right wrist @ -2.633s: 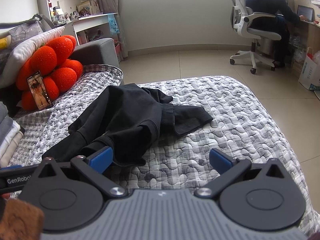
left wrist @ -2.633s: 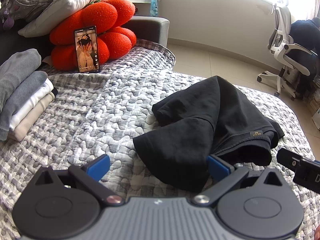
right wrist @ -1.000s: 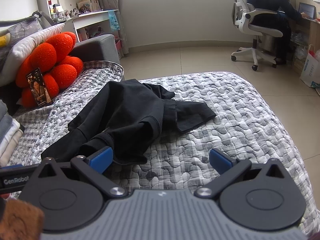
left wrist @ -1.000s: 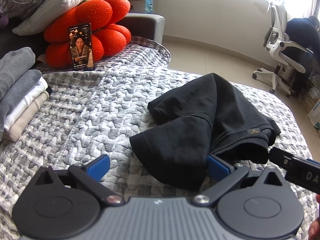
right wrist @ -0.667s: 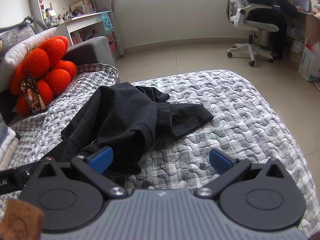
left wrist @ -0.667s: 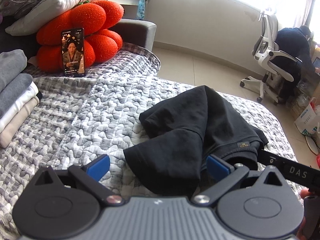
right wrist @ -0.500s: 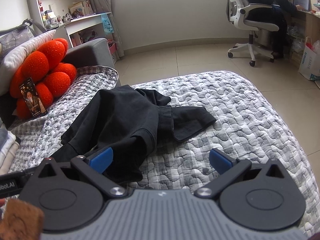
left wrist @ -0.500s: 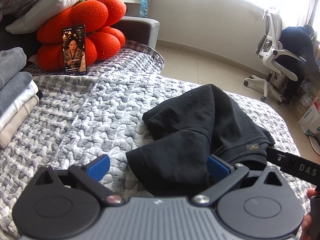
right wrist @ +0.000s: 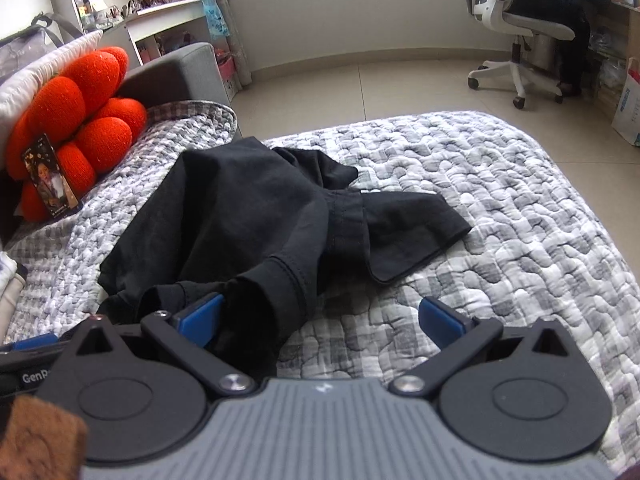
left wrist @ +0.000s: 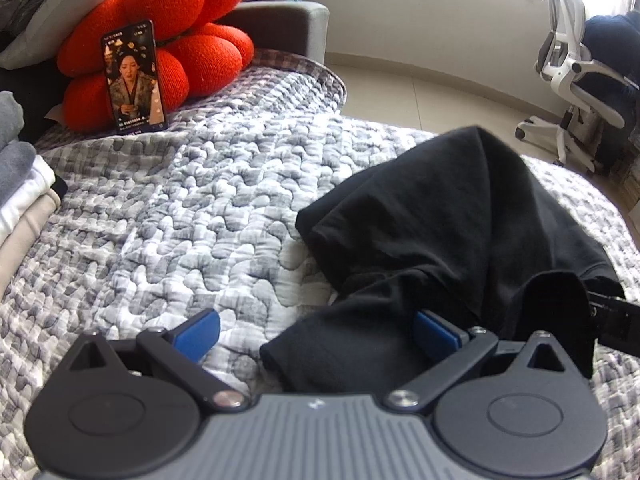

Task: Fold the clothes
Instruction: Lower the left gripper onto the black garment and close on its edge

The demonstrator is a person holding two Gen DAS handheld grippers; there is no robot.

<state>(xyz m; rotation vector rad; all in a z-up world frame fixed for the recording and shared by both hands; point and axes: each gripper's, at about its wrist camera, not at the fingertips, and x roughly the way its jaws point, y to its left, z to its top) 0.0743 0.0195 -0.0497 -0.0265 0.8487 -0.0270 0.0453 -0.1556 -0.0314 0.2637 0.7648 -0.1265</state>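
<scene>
Black garment (left wrist: 460,232) lies crumpled on the grey-and-white quilted bed (left wrist: 200,216), heaped up in a peak toward the far side and spilling down to the near edge where both claws are. In the right wrist view the same garment (right wrist: 240,216) spreads across the middle of the bed, with one flat flap reaching out to the right over the quilt.

The left claw (left wrist: 316,336) has its jaws spread wide. A near fold of the black cloth lies between its blue pads, and the right-hand pad is up against the fabric (whether it actually presses the cloth I cannot tell). The left-hand pad sits over bare quilt.

The right claw (right wrist: 320,316) is likewise spread wide. Its left pad is partly tucked behind a dark hem of the garment, while its right pad is over bare quilt, well apart from the cloth.

Behind the garment, a phone (left wrist: 134,78) with a lit screen leans upright against a red-orange flower-shaped cushion (left wrist: 168,28) at the head of the bed. A stack of folded clothes (left wrist: 20,200) in grey, white and beige sits at the left edge. On the tiled floor beyond the bed, a person sits in a white office chair (right wrist: 520,28).
</scene>
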